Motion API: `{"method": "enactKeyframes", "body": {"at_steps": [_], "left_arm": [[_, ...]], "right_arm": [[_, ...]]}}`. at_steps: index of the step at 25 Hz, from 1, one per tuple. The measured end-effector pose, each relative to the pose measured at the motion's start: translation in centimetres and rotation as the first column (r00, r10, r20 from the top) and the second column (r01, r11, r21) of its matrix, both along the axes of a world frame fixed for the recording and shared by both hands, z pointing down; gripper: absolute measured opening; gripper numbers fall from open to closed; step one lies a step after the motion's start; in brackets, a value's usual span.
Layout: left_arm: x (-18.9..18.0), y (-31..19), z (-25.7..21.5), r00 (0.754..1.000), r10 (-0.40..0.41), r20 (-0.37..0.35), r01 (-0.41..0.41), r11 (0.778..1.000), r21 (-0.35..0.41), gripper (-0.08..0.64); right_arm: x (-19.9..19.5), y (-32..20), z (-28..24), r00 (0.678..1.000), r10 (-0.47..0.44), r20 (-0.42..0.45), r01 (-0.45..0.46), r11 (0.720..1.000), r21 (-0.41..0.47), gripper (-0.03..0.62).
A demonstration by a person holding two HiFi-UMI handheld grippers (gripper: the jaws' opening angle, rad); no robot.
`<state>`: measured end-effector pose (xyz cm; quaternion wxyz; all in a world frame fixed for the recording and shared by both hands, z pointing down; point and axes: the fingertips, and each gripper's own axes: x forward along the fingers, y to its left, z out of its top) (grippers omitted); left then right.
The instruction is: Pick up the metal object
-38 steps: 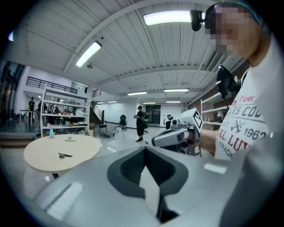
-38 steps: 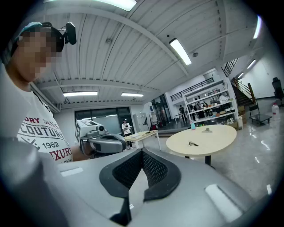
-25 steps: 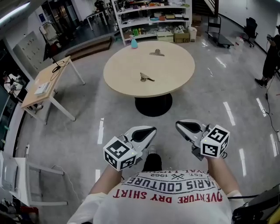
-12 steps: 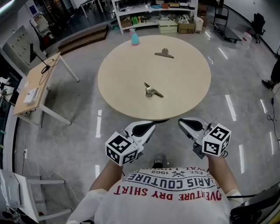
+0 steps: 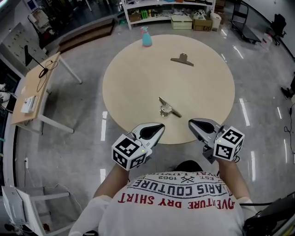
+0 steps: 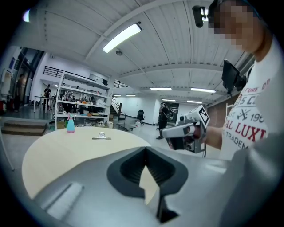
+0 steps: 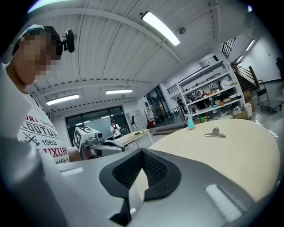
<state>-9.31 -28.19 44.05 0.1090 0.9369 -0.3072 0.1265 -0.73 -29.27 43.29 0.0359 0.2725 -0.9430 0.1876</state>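
Observation:
A small metal object [image 5: 168, 109] with a thin handle lies on the round beige table [image 5: 133, 83], near its front edge. A second metal piece, a clip [image 5: 183, 60] [image 6: 101, 136] [image 7: 215, 132], lies at the far side. My left gripper [image 5: 159, 126] [image 6: 146, 150] hangs over the near rim, just left of and short of the small object, jaws shut and holding nothing. My right gripper [image 5: 191, 123] [image 7: 142, 153] is level with it on the right, also shut and holding nothing. In both gripper views the gripper bodies hide the small object.
A blue spray bottle [image 5: 146, 37] [image 6: 70, 124] [image 7: 190, 123] stands at the table's far edge. A wooden side table [image 5: 34, 87] is to the left, shelving [image 5: 166, 7] lies beyond, and a white frame [image 5: 18, 203] stands at the lower left.
The person has walked up to the table: it has grown and come nearer, and both grippers, once over the floor, now reach its near rim. Both stayed shut.

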Motion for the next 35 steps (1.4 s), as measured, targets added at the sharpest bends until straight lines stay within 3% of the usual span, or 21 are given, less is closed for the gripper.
{"method": "enactKeyframes", "body": {"at_steps": [10,14,19,24,28,31,35], "left_arm": [[-0.3,-4.2,1.2,1.0,-0.011,0.025,0.011,1.0,-0.007,0.003],[-0.2,-6.0,3.2,0.999,-0.023,0.046,0.026,0.999,-0.046,0.011],[-0.3,-9.5,8.6,0.989,-0.054,0.137,0.068,0.992,-0.104,0.2],[0.1,-12.4,15.7,0.955,-0.02,0.297,0.066,0.987,-0.145,0.308],[0.6,-13.7,20.4,0.911,0.027,0.412,0.051,0.983,-0.177,0.334],[0.6,-14.1,22.6,0.886,0.053,0.461,0.044,0.979,-0.198,0.336],[0.6,-13.9,24.1,0.872,0.075,0.484,0.034,0.977,-0.212,0.333]], "right_arm": [[-0.8,-4.7,0.6,1.0,-0.024,-0.004,0.024,1.0,-0.017,0.002],[-0.6,-6.3,1.0,1.0,-0.024,0.0,0.024,0.999,-0.026,0.002],[0.7,-8.2,1.9,1.0,-0.006,-0.014,0.005,0.999,-0.053,0.002],[3.1,-9.9,3.6,0.998,0.043,-0.041,-0.047,0.993,-0.106,0.002],[4.7,-10.7,4.4,0.997,0.062,-0.051,-0.068,0.989,-0.134,0.002],[5.6,-11.3,5.3,0.996,0.072,-0.056,-0.081,0.984,-0.16,0.002],[5.8,-11.5,5.9,0.996,0.072,-0.061,-0.082,0.98,-0.18,0.002]]}}
